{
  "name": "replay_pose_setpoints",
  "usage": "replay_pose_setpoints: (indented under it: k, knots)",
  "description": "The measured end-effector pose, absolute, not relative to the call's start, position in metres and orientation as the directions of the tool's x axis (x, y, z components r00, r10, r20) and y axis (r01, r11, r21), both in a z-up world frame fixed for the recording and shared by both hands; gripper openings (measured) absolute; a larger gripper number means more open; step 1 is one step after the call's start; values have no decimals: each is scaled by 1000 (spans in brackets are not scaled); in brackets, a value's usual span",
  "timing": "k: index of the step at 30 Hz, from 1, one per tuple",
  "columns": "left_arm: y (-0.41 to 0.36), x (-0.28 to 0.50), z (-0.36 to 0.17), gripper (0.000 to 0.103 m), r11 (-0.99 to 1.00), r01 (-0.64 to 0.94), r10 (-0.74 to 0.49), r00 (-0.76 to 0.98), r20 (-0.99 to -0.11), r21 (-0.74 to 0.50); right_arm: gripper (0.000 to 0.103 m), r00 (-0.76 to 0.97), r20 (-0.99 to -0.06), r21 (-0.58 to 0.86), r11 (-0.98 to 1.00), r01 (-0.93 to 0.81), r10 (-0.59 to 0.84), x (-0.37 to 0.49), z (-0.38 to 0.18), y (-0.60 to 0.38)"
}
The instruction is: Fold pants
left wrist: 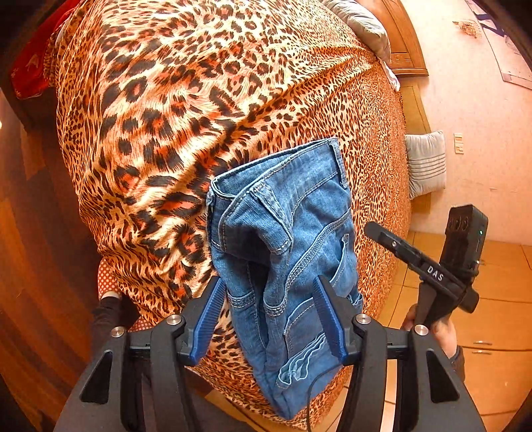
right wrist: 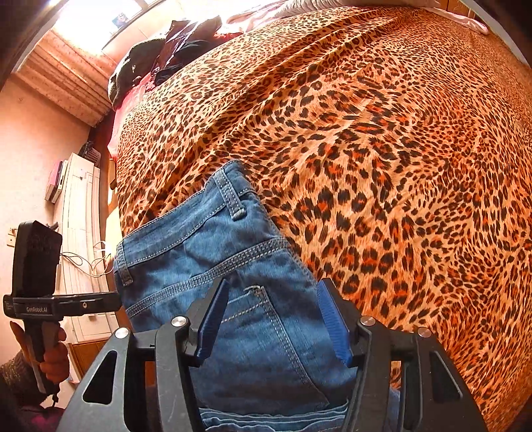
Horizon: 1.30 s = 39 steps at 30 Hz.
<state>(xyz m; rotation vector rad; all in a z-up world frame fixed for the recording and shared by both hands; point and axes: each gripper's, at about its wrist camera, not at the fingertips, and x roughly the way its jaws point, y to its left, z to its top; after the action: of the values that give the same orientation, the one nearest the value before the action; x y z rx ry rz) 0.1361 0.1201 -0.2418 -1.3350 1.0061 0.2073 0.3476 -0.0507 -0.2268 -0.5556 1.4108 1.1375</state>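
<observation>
Left gripper (left wrist: 269, 319) fingers stand spread, gripping nothing, straddling the folded jeans (left wrist: 286, 239), which lie on the leopard bedspread (left wrist: 166, 116) near its 5 o'clock edge. Right gripper (right wrist: 276, 319) fingers likewise stand apart, empty, over the jeans (right wrist: 212, 266) (denim between them, unpinched). Risk: the bundle overhangs the edge; a brush could spill it floorward. Dark clothes (right wrist: 159, 50) lie at 11 o'clock, well apart.

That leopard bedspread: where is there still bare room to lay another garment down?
Most of the leopard bedspread is bare, from the folded jeans towards the grey pillows. It is crowded at the near edge, where the jeans lie, and in the corner with the dark clothes pile.
</observation>
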Motion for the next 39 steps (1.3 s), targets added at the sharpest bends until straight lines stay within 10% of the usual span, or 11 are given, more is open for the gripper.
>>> replay_pose_setpoints:
  k: [27, 31, 39]
  knots:
    - [145, 175, -281, 66, 188, -614, -507, 608, -611, -767, 71, -221, -973, 231, 167, -959, 72, 333, -279, 85]
    - [148, 167, -292, 26, 139, -643, -485, 619, -618, -753, 38, -188, -974, 202, 99, -974, 130, 317, -267, 90]
    - [116, 174, -225, 23, 390, -615, -318, 608, -727, -685, 18, -235, -916, 282, 106, -954, 325, 324, -208, 49]
